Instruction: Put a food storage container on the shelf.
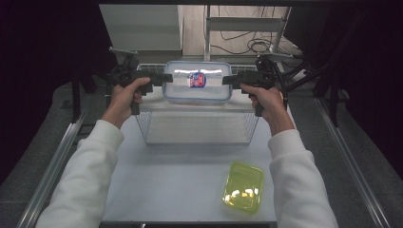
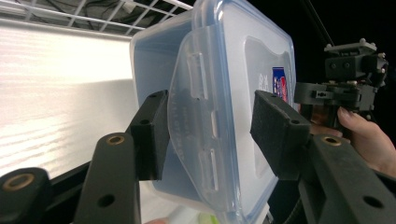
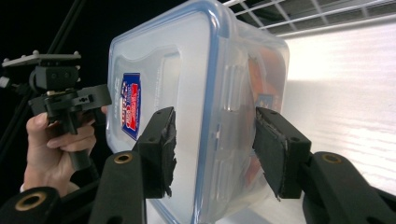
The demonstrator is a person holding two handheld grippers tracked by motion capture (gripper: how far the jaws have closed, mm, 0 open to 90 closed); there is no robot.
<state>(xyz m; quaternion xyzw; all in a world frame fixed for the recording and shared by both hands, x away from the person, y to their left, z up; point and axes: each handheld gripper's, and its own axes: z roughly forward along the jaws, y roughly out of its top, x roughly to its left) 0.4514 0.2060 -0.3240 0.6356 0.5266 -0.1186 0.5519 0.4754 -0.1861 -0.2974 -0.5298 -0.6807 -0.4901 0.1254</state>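
Green tub (image 1: 243, 186) sits on the counter (image 1: 180, 180); both grippers, left (image 1: 164, 78) and right (image 1: 229, 80), have fingers clamped on the lidded container (image 1: 197, 80) over the wire basket (image 1: 197, 127).

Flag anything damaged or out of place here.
The foam pads on the right gripper's fingers look torn and ragged at the edges. Otherwise the clear container is held level between both grippers above the wire basket.
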